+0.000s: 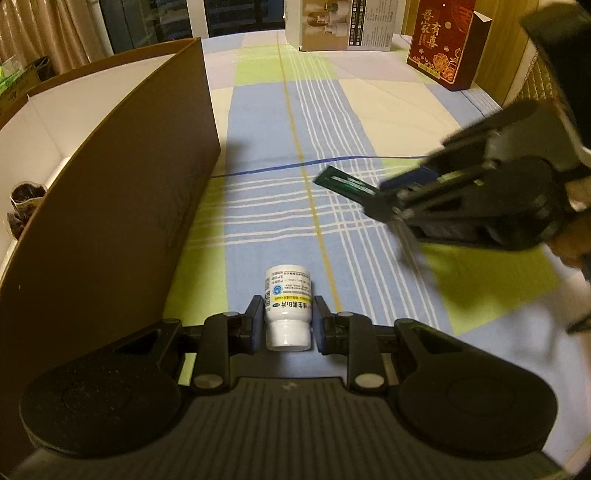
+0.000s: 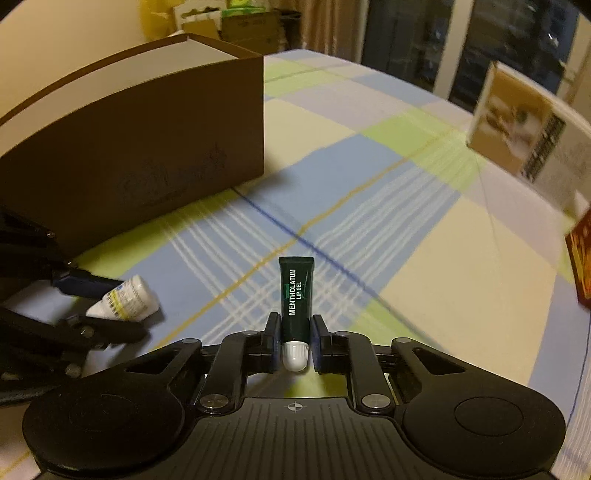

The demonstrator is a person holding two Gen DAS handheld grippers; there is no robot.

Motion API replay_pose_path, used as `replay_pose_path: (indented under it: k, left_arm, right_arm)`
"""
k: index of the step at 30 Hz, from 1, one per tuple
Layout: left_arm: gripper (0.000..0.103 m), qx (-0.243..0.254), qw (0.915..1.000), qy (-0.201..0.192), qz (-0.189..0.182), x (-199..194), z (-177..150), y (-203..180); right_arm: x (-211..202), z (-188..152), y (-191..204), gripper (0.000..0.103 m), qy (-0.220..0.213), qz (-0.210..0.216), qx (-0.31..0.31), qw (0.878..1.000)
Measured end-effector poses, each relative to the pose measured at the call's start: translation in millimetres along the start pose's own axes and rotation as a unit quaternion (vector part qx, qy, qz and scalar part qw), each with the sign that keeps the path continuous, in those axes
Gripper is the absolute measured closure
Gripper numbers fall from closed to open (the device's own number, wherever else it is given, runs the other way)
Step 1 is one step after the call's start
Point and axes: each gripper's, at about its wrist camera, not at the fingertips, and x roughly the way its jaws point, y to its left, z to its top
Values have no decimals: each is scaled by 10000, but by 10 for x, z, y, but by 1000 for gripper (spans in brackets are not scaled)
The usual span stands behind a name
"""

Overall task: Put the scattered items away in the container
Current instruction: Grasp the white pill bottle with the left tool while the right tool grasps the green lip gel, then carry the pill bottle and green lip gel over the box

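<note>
Clamped in the left gripper [image 1: 288, 317] was a white pill bottle [image 1: 287, 311]. Likewise, the right gripper [image 2: 294, 338] gripped a dark lip gel tube [image 2: 295, 295], near the brown box [image 2: 147, 147].

Plaid sheet [image 1: 388, 110], red gift box [image 1: 443, 44], printed carton [image 1: 347, 26], curtains [image 1: 48, 26].
</note>
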Motion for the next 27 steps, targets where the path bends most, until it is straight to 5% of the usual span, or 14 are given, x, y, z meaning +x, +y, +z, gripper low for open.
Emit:
replay_pose_path:
  k: [7, 8, 9, 10, 14, 20, 24, 27]
  left_arm:
    - [76, -325, 9989, 105, -308, 4, 21, 65]
    - [75, -383, 9986, 98, -340, 8, 25, 72]
    - [75, -424, 9985, 95, -343, 14, 32, 76]
    - [75, -435, 9985, 86, -319, 20, 42, 76]
    - [75, -320, 9992, 12, -224, 46, 54, 54]
    - [81, 36, 9997, 41, -217, 33, 19, -29]
    - [81, 70, 9995, 20, -306, -64, 19, -42]
    - [81, 91, 9991, -163, -393, -260, 79, -34]
  right_arm:
    - [-344, -334, -38, 78, 302, 179, 935, 9950]
    - [-366, -369, -35, 70, 232, 118, 969, 9950]
    - [-368, -383, -34, 41, 183, -31, 978, 9950]
    - [-372, -381, -30, 25, 116, -160, 970, 9951]
    - [-320, -346, 10, 27, 8, -192, 902, 9957]
    - [-330, -369, 199, 84, -4, -302, 381, 9988]
    - [-395, -417, 217, 84, 167, -389, 868, 9953]
    - [-488, -485, 107, 84, 234, -127, 1813, 9831]
